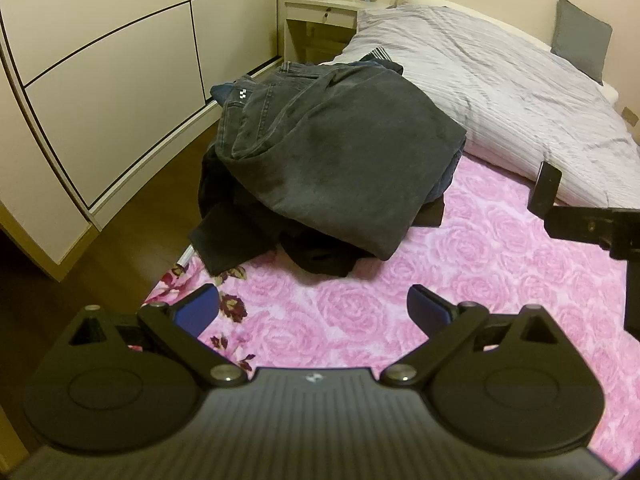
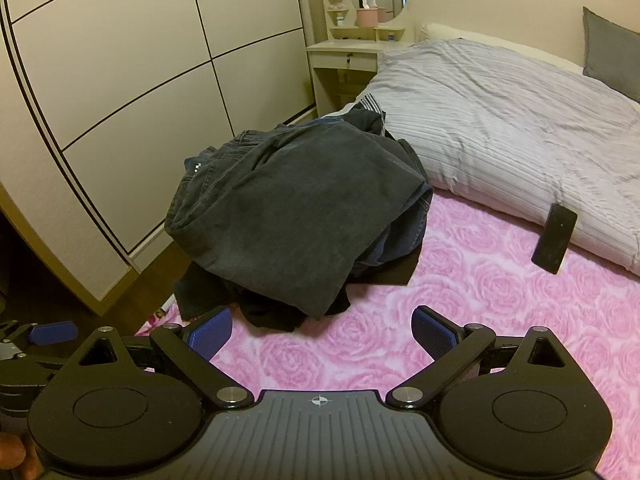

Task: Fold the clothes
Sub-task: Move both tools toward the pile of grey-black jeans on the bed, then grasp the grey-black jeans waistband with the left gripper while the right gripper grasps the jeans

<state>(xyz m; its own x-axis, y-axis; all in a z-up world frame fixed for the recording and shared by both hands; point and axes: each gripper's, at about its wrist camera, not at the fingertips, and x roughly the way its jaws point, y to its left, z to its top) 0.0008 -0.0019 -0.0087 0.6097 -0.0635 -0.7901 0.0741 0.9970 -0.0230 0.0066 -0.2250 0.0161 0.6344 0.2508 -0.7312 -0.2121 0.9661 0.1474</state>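
Observation:
A heap of dark clothes (image 1: 332,160) (image 2: 296,212), with grey-black jeans on top and black and blue pieces under them, lies on the pink rose-patterned blanket (image 1: 460,280) (image 2: 480,320) near the bed's left edge. My left gripper (image 1: 312,312) hovers open over the blanket just in front of the heap, nothing between its blue pads. My right gripper (image 2: 322,334) is also open and empty, a short way before the heap's front edge. The right gripper's body shows at the right edge of the left wrist view; a blue left fingertip (image 2: 52,332) shows at the left of the right wrist view.
A rumpled pale striped duvet (image 1: 500,80) (image 2: 500,120) covers the far half of the bed. A black phone (image 2: 554,238) (image 1: 544,188) leans against it. A cream wardrobe (image 1: 100,80) and wooden floor (image 1: 120,240) lie left; a vanity table (image 2: 344,56) stands behind.

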